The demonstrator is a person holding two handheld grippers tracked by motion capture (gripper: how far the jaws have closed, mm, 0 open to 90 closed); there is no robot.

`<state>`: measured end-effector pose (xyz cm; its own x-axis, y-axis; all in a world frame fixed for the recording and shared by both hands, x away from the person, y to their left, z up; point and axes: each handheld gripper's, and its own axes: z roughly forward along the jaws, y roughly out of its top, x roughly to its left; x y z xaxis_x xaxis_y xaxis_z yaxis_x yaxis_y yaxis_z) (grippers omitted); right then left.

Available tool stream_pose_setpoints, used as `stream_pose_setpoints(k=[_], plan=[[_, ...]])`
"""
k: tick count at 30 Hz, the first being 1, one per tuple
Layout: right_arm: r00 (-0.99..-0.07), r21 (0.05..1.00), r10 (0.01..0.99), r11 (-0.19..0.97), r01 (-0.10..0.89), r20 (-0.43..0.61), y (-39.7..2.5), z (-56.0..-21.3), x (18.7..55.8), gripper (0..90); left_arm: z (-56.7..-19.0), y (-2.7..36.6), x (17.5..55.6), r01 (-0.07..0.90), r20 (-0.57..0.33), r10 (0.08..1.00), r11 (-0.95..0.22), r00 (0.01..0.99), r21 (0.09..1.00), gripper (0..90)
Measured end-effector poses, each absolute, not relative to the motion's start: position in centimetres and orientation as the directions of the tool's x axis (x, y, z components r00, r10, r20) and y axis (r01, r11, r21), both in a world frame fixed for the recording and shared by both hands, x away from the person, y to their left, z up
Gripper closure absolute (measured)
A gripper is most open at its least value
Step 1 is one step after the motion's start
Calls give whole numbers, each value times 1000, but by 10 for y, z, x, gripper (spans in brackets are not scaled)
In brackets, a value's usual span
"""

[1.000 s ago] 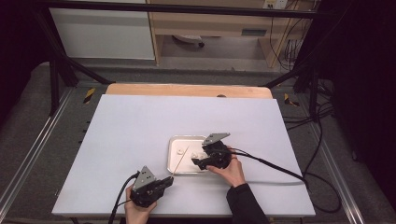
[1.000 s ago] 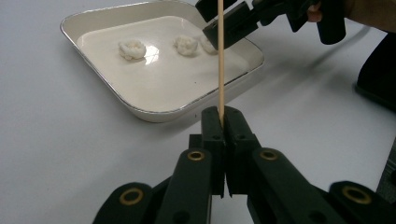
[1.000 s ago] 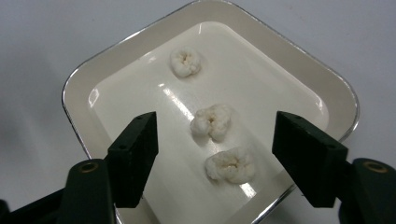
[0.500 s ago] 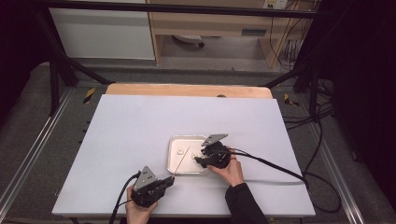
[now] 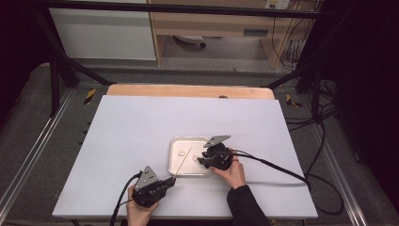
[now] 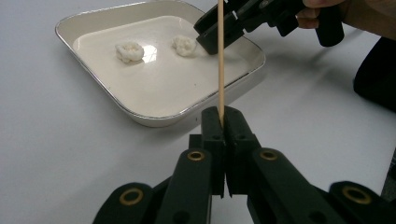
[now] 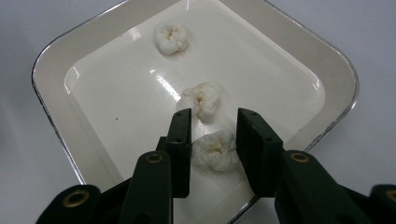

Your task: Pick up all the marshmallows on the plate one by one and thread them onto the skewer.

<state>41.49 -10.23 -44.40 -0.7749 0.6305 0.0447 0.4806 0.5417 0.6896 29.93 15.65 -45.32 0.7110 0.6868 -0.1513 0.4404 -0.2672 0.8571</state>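
Note:
A shallow cream tray (image 7: 56, 60) holds three white puffy lumps. My right gripper (image 7: 215, 116) is open, its jaws down either side of the nearest lump (image 7: 215, 150); the second lump (image 7: 201, 100) lies just past the tips and the third lump (image 7: 171, 37) farther off. My left gripper (image 6: 223, 116) is shut on a thin wooden skewer (image 6: 220, 56) that points up over the tray (image 6: 159, 114). In the high view the left gripper (image 5: 170, 181) sits at the tray's (image 5: 175, 167) near left corner, and the right gripper (image 5: 201, 159) reaches in from the tray's right side.
The tray sits right of centre on a white table (image 5: 131, 136) with a wooden strip (image 5: 188, 91) along its far edge. A black cable (image 5: 273, 167) trails right from the right gripper. Metal frame rails (image 5: 28, 155) flank the table.
The right gripper has shifted slightly over the tray's right side. The left gripper and its skewer have hardly moved.

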Motion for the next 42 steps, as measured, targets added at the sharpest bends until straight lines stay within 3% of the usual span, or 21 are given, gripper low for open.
stream_pose_setpoints(k=[11,28,42], plan=[[-763,760,618,399,512,190,-128,-422,407,698,-455,148,300,411,-134,667,-278,733,868,881],[-784,856,496,144,497,372,-152,-375,395,697,-456,138,301,353,-90,642,-295,761,888,881],[-789,853,448,102,513,421,-144,-371,399,697,-456,138,300,335,-80,633,-294,770,895,881]])
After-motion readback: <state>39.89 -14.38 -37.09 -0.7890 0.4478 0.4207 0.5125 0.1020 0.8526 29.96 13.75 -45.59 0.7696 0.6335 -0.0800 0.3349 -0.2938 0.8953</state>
